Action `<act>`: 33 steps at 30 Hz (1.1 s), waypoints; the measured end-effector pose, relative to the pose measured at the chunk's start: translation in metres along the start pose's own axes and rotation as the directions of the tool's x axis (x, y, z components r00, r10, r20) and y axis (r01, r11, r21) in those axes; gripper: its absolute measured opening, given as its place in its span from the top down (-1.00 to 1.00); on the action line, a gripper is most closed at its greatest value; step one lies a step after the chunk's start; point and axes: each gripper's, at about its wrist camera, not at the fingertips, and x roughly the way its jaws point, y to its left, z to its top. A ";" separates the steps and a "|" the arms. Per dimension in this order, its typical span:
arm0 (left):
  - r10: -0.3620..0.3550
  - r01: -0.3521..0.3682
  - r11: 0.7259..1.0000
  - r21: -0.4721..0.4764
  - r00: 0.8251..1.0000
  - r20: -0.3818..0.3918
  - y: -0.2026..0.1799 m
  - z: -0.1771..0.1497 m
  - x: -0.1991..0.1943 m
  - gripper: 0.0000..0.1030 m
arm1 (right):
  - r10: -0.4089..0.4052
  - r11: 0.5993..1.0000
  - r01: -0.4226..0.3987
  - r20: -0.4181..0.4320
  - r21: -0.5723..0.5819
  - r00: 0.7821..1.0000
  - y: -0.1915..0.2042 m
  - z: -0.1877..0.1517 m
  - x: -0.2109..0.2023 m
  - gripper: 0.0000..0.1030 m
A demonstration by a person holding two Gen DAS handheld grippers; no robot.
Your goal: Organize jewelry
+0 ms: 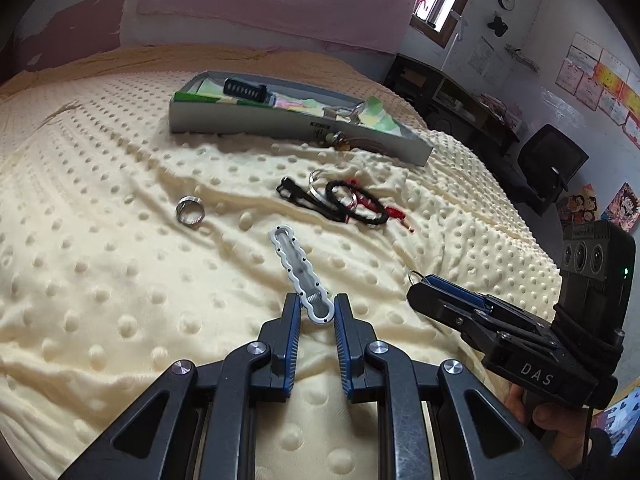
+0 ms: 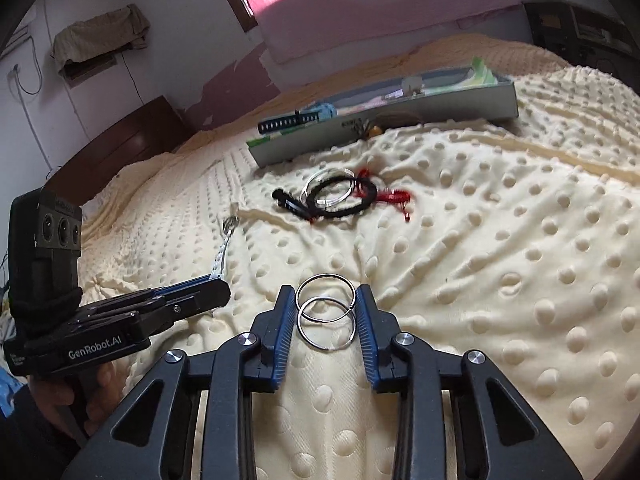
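We see a cream dotted blanket (image 1: 120, 280) spread over a bed, with jewelry scattered across it. Our left gripper (image 1: 317, 312) is clamped on the near end of a white wavy-edged clip (image 1: 298, 272), whose length runs away from the fingers toward the far side of the blanket. In the right wrist view the same clip (image 2: 219, 261) shows only as a thin white strip sticking out beyond the left gripper (image 2: 214, 280).

Our right gripper (image 2: 326, 312) holds two silver split rings (image 2: 326, 310) between its blue pads (image 2: 285, 320). The rings overlap, one nearer the fingertips and one deeper in, and the pads press on their outer edges from both sides. In the left wrist view the right gripper (image 1: 424, 282) sits to the right of the clip, with just a sliver of a ring (image 1: 414, 276) showing at its tip.

Farther out on the blanket, a wide silver band (image 1: 190, 210) lies alone, well apart from both grippers. A tangle of black cord bracelets (image 1: 340, 202), a thin silver bangle (image 2: 328, 188) and a red cord piece (image 2: 390, 194) lies near the middle. Beyond it, toward the far edge, stands a long grey tray (image 1: 280, 122) with a black strap (image 1: 245, 89) inside at one end and pale, colourful pieces along its floor. A small bead item (image 1: 336, 138) rests against the tray's near wall.
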 end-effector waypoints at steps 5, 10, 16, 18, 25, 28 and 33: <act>0.002 -0.003 0.998 0.055 1.000 0.029 -0.011 0.030 -0.002 0.69 | -0.016 1.000 0.017 0.086 -0.008 0.996 -0.005 0.023 -0.010 0.47; -0.022 0.017 0.997 0.069 0.997 0.073 -0.017 0.083 0.008 0.69 | -0.046 0.999 0.049 0.150 -0.017 0.988 -0.022 0.070 -0.005 0.47; -0.032 0.014 0.990 0.137 0.991 0.127 -0.027 0.151 0.035 0.69 | -0.101 0.993 0.111 0.245 -0.028 0.964 -0.045 0.147 0.012 0.47; -0.026 0.007 0.989 0.145 0.991 0.130 -0.028 0.167 0.051 0.69 | -0.119 0.992 0.125 0.258 -0.006 0.959 -0.056 0.167 0.025 0.47; -0.055 0.050 0.995 0.087 0.997 0.054 -0.015 0.189 0.109 0.69 | -0.120 0.991 0.109 0.168 0.077 0.978 -0.093 0.188 0.075 0.46; -0.029 0.027 0.994 0.107 0.999 0.015 -0.014 0.191 0.122 0.69 | -0.157 0.987 0.151 0.123 0.057 0.980 -0.095 0.187 0.091 0.46; -0.019 0.022 0.997 0.076 0.999 -0.045 -0.008 0.189 0.139 0.69 | -0.192 0.981 0.191 0.108 0.019 0.975 -0.089 0.183 0.098 0.46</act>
